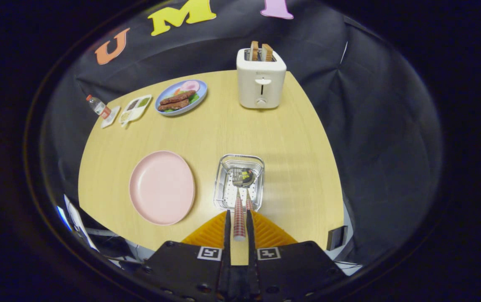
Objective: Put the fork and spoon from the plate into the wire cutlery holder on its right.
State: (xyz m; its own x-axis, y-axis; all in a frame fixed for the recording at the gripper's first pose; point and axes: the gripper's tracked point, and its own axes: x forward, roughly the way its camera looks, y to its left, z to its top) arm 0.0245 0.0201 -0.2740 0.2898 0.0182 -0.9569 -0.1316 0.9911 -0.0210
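On the far left of the tabletop [223, 130] you have a small bottle [97, 105], a divided snack tray [135, 108] and a blue plate of food [181, 97] — none of it yours to touch. Nearer you sits the pink plate [162, 187], and it is bare: no cutlery lies on it.

Just to its right is the wire cutlery holder [239, 181], directly ahead of the tongs [239, 226]. The tongs are drawn narrow and both fingers press on a checked handle [239, 218] that runs forward between them, its metal bowl end — it looks like the spoon [243, 178] — hanging over or inside the holder. A second checked handle [248, 202] shows just beside the first, reaching into the holder; probably the fork, though its head is hidden and I cannot tell whether the tongs touch it.

Expect the piece to be light and stiff, with a slick metal head that would slide in a grip; the handle, where you have it, is the better hold. Being long and held near one end, it may swing if you loosen unevenly. My judgement: the task is nearly finished, and what remains is to let go over the basket.

Far beyond, to the right, stands a white toaster [261, 79] with two slices up.
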